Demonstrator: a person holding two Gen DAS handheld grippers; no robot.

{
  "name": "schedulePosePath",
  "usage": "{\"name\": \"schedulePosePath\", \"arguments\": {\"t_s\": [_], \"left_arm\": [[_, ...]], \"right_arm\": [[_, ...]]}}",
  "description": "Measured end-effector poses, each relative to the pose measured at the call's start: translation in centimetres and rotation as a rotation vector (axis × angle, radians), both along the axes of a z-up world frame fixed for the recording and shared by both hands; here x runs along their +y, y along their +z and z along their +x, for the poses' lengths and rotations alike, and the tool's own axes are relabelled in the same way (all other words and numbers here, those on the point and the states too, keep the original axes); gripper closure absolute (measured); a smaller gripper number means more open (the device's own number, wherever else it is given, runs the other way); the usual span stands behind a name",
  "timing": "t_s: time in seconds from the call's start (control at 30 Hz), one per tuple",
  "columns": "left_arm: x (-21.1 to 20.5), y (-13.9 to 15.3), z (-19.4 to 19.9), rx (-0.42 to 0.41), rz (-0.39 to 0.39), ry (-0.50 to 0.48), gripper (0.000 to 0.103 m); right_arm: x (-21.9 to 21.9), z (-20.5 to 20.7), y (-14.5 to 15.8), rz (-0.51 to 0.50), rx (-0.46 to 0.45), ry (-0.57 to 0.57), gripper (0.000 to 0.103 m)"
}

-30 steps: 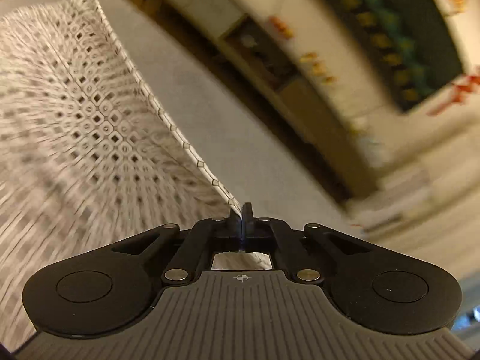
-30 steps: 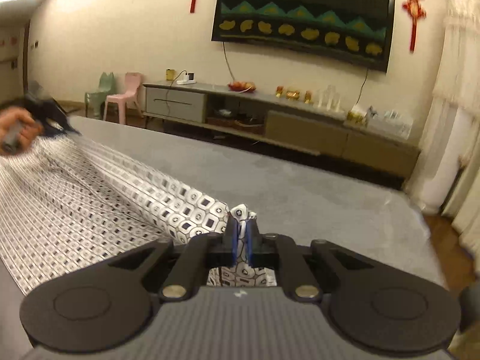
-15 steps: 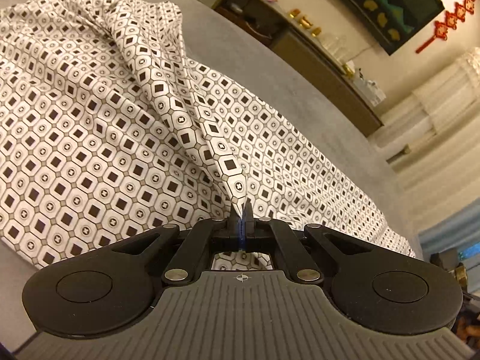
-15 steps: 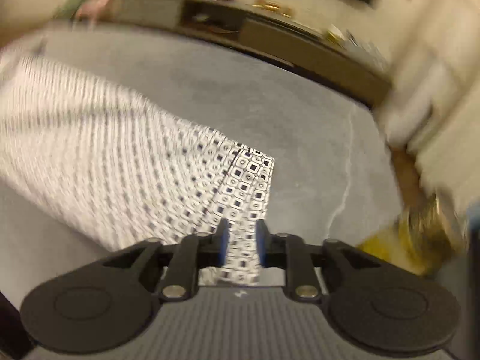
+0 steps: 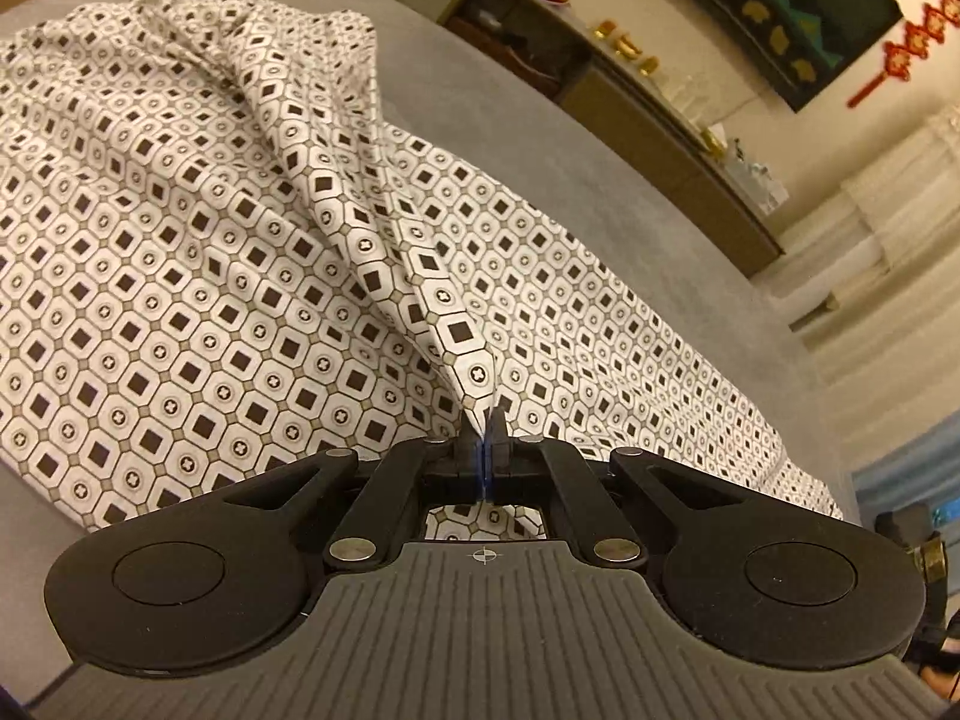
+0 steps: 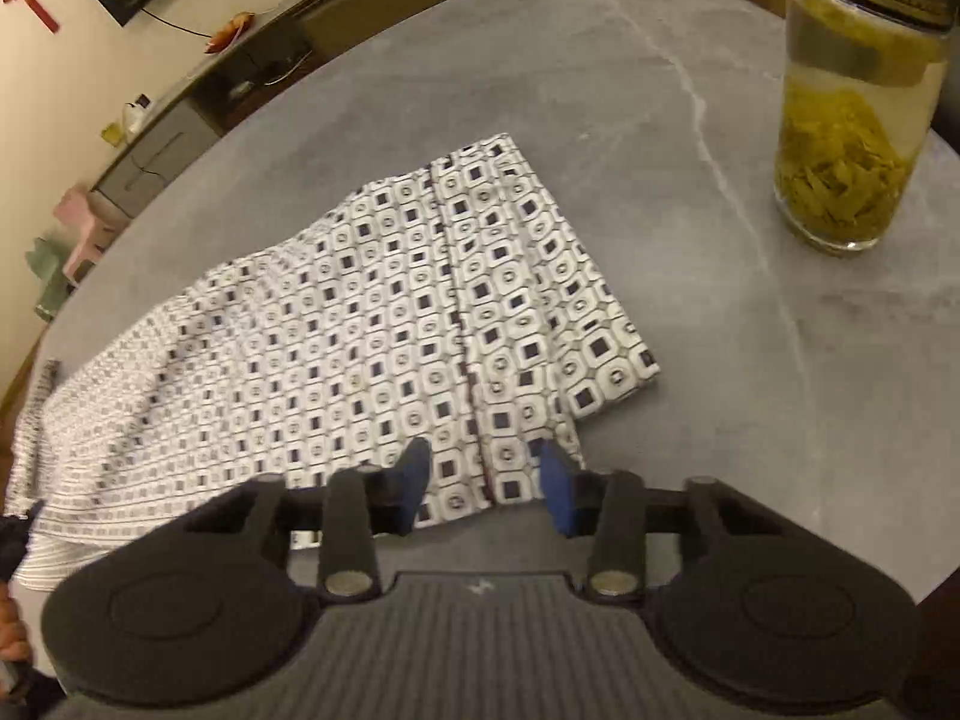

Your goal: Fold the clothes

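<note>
A white garment (image 5: 252,276) with a black square and circle pattern lies spread over the grey table (image 5: 600,180). My left gripper (image 5: 483,420) is shut on a pinched ridge of this garment and holds it lifted off the table. In the right wrist view the garment (image 6: 372,324) lies flat, with a dark seam running down it. My right gripper (image 6: 486,480) is open just above the garment's near edge, with blue pads (image 6: 414,474) on either side of the seam and nothing between them.
A glass jar (image 6: 852,120) with yellow-green contents stands on the table at the right, close to the garment's corner. A low cabinet (image 5: 630,78) and a wall screen stand beyond the table. The table edge (image 6: 888,564) curves near my right gripper.
My right gripper has opened and let go of the garment, which now lies flat under it. My left gripper stays shut on the fabric with the ridge still lifted.
</note>
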State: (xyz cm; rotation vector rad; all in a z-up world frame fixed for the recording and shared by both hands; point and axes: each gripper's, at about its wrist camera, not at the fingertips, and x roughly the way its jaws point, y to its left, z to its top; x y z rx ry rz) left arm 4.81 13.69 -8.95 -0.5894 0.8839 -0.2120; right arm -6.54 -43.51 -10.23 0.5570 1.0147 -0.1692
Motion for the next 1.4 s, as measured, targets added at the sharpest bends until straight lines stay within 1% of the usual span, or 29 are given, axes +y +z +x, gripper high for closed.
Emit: {"name": "schedulePosePath", "arguments": {"t_s": [0.07, 0.1, 0.17, 0.2, 0.23, 0.27, 0.3, 0.37, 0.4, 0.43, 0.53, 0.57, 0.6, 0.63, 0.7, 0.8, 0.87, 0.9, 0.97, 1.07, 1.13, 1.17, 1.27, 1.4], "left_arm": [[-0.1, -0.2, 0.0, -0.002, 0.034, 0.001, 0.103], [-0.1, -0.5, -0.1, 0.002, 0.051, 0.001, 0.103], [0.1, -1.4, -0.1, 0.016, 0.049, 0.000, 0.103], [0.3, -1.9, 0.0, 0.023, 0.046, 0.008, 0.103], [0.6, -2.2, 0.0, 0.021, 0.029, 0.016, 0.103], [0.7, -2.3, 0.1, 0.023, 0.020, 0.023, 0.103], [0.8, -2.3, 0.2, 0.025, 0.011, 0.030, 0.103], [0.7, -2.6, 0.3, 0.007, 0.020, 0.029, 0.103], [0.8, -2.7, 0.2, 0.001, 0.015, 0.027, 0.103], [1.0, -2.8, 0.2, 0.001, 0.005, 0.025, 0.103], [1.2, -3.0, 0.0, 0.002, -0.019, 0.012, 0.103], [1.3, -3.1, -0.1, 0.003, -0.026, 0.007, 0.103], [1.2, -3.0, -0.1, -0.001, -0.015, 0.000, 0.103], [1.0, -3.0, 0.0, -0.006, -0.003, -0.012, 0.103], [0.7, -3.0, 0.0, -0.008, -0.004, -0.032, 0.103], [0.2, -2.9, -0.2, -0.016, 0.004, -0.072, 0.103], [0.5, -2.6, -0.4, -0.036, 0.009, -0.061, 0.103], [0.7, -2.5, -0.5, -0.046, 0.012, -0.056, 0.103], [1.1, -2.2, -0.7, -0.067, 0.017, -0.045, 0.094], [2.3, -1.4, -1.2, -0.110, -0.008, -0.005, 0.094], [4.0, -1.0, -1.5, -0.123, -0.015, 0.031, 0.094], [5.1, -0.9, -1.5, -0.122, -0.019, 0.062, 0.094], [8.8, -0.8, -1.3, -0.110, -0.022, 0.155, 0.094], [14.6, -1.7, 1.1, -0.036, 0.049, 0.306, 0.097]], "right_arm": [[-0.4, -0.7, 0.3, -0.025, -0.032, -0.049, 0.064], [-0.6, -1.2, 0.5, -0.027, -0.051, -0.083, 0.059], [-0.8, -1.6, -0.1, 0.010, -0.050, -0.076, 0.057], [-0.6, -1.7, -0.4, 0.008, -0.063, -0.061, 0.058], [-0.2, -1.5, -0.5, -0.006, -0.071, -0.042, 0.062], [0.0, -1.4, -0.5, -0.014, -0.072, -0.027, 0.072], [0.3, -1.2, -0.4, -0.007, -0.077, -0.008, 0.098], [1.5, -0.4, 0.5, -0.072, -0.098, 0.055, 0.098], [2.1, 0.1, 1.7, -0.146, -0.124, 0.087, 0.098], [2.4, 0.5, 3.3, -0.204, -0.169, 0.102, 0.098], [2.8, -0.6, 9.3, -0.325, -0.428, 0.135, 0.098], [2.9, -0.9, 9.7, -0.345, -0.434, 0.138, 0.098], [3.0, -1.2, 10.0, -0.365, -0.432, 0.140, 0.098], [2.8, -0.8, 8.8, -0.365, -0.378, 0.149, 0.098], [1.8, 0.3, 4.7, -0.343, -0.234, 0.140, 0.098], [0.4, 1.2, 0.2, -0.298, -0.126, 0.074, 0.098], [0.2, 1.3, -0.1, -0.289, -0.128, 0.049, 0.098], [0.2, 1.3, 0.3, -0.285, -0.133, 0.044, 0.098], [0.2, 1.2, 1.7, -0.295, -0.159, 0.041, 0.098], [0.1, 1.2, 2.1, -0.305, -0.133, 0.037, 0.098], [0.8, 1.1, 0.8, -0.342, -0.102, 0.046, 0.098], [1.2, 1.1, 0.0, -0.362, -0.085, 0.050, 0.098], [2.0, 1.4, -0.1, -0.404, -0.070, 0.058, 0.098], [3.0, 2.1, -0.2, -0.454, -0.052, 0.067, 0.097]]}}
